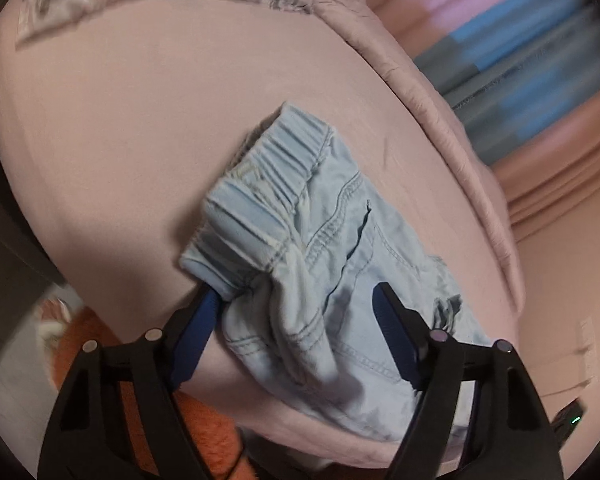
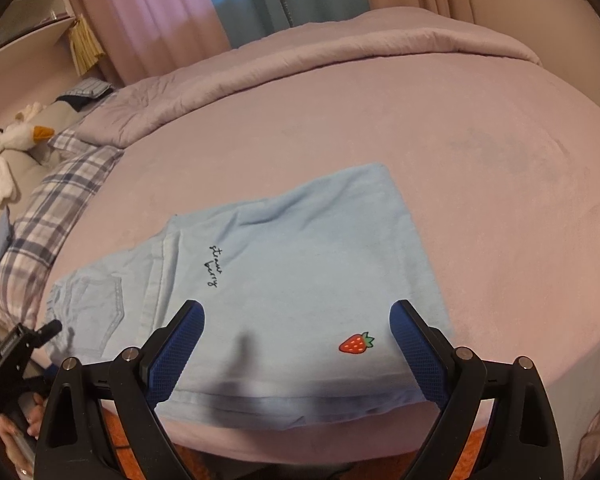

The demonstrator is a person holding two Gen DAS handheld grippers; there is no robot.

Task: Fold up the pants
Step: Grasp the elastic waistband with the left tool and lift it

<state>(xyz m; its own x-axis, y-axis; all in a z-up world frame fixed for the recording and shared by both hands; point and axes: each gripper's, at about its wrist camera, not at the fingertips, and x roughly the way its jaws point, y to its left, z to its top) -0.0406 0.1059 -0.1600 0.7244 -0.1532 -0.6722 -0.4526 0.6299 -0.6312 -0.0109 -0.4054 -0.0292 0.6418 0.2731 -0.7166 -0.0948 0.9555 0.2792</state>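
Light blue pants (image 2: 300, 272) lie folded lengthwise on the pink bed (image 2: 420, 128), with a strawberry patch (image 2: 356, 343) and dark script on the leg. My right gripper (image 2: 296, 316) is open just above the leg end near the bed's front edge. In the left wrist view the elastic waistband (image 1: 268, 184) is bunched and lifted. My left gripper (image 1: 296, 300) stands open around the waist fabric (image 1: 340, 280), its left fingertip (image 1: 210, 300) tucked under the waistband. The left gripper also shows at the pants' waist end in the right wrist view (image 2: 40, 334).
A folded pink duvet (image 2: 300, 64) lies along the bed's far side. Plaid pillows (image 2: 52, 208) and a white goose plush (image 2: 16, 140) sit at the left. Curtains (image 2: 220, 0) hang behind. An orange rug (image 1: 204, 432) lies below the bed's front edge.
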